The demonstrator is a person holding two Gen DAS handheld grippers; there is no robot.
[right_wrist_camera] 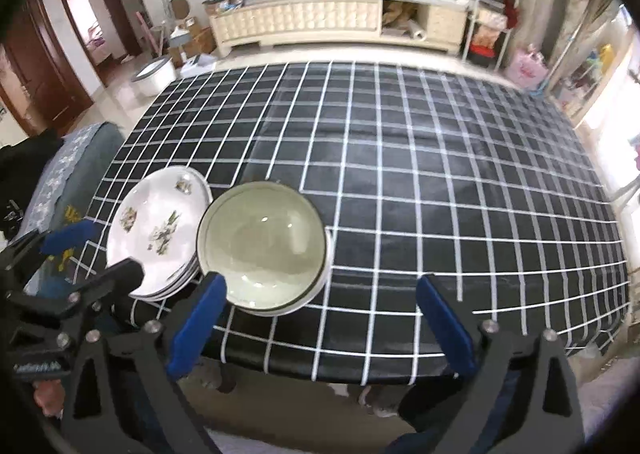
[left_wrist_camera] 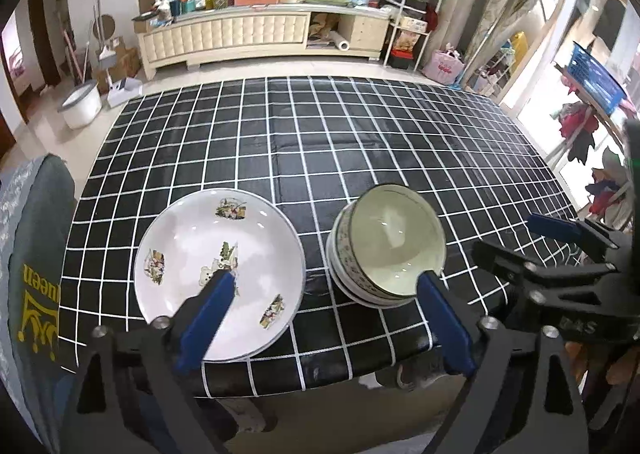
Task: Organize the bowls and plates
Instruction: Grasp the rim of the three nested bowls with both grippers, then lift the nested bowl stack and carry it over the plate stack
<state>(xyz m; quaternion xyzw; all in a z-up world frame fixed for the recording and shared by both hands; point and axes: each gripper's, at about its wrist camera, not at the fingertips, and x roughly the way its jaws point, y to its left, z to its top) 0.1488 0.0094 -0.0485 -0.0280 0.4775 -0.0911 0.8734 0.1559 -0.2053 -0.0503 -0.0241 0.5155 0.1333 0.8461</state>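
Observation:
A stack of white plates with flower prints (left_wrist_camera: 212,266) sits near the table's front left; it also shows in the right wrist view (right_wrist_camera: 152,234). Beside it on the right stands a stack of pale green bowls with patterned sides (left_wrist_camera: 386,244), also in the right wrist view (right_wrist_camera: 262,246). My left gripper (left_wrist_camera: 326,280) is open and empty, above the front edge, one finger over the plates and one by the bowls. My right gripper (right_wrist_camera: 320,286) is open and empty, just right of the bowls. It also shows in the left wrist view (left_wrist_camera: 540,238).
The table wears a black cloth with a white grid (right_wrist_camera: 420,182). A grey chair back with a yellow crown print (left_wrist_camera: 32,286) stands at the table's left. A cluttered cream cabinet (left_wrist_camera: 256,30) and a white tub (left_wrist_camera: 80,106) stand beyond the far edge.

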